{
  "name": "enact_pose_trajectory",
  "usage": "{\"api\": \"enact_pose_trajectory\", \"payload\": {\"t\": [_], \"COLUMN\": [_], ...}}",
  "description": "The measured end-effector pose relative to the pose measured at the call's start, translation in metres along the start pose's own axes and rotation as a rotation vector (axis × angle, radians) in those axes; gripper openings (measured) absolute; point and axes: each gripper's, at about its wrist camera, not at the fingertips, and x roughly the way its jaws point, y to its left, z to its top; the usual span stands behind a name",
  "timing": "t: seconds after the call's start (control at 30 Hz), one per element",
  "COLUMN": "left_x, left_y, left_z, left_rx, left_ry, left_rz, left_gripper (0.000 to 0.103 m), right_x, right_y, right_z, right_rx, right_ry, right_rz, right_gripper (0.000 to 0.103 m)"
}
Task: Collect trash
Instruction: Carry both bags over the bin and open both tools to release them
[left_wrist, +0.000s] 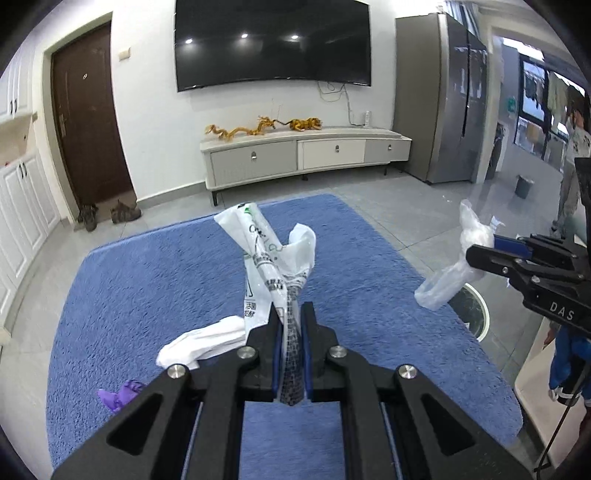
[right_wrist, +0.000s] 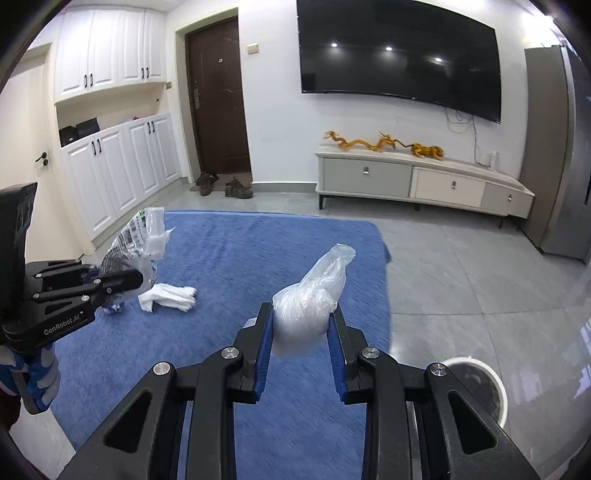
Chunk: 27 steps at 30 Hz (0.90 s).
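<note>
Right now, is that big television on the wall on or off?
Off. The television has a plain black screen with no picture, only small bright spots that look like reflected ceiling lights.

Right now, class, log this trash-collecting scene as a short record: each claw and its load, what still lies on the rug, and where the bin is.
left claw: shut on printed plastic wrapper
right claw: shut on clear plastic bag
on blue rug: white crumpled tissue, purple scrap
bin: white, round, on the tiled floor beside the rug, lower right of the right wrist view
</note>
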Motion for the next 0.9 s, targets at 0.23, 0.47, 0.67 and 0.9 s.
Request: {"api": "enact_pose_trajectory", "payload": {"t": [0.23,0.47,0.67,0.9], "left_x": [0.002,0.01,0.021,0.039], "left_y": [-0.04,-0.073,-0.096,-0.128], "left_z": [-0.002,0.003,0.007,0.009], "left_rx": [0.097,0.147,0.194,0.239], "left_ry": [0.0,0.016,0.027,0.054], "left_rz": [0.021,0.033,0.017,-0.012], "left_gripper": [0.008,0.009,0.009,0.009], "right_x": [-0.013,-0.018,-0.019,-0.02], "right_y": [-0.031,-0.06,-0.082,-0.113], "right_z": [-0.021,-0.036,-0.047,-0.064], "right_rx": [0.046,0.1,0.143,0.201], "right_ry": [-0.009,-0.019,-0.015,-0.01], "right_rz": [-0.017,-0.023,-0.041,-0.076], "right_gripper": [0.028,0.028,0.028,0.028]}}
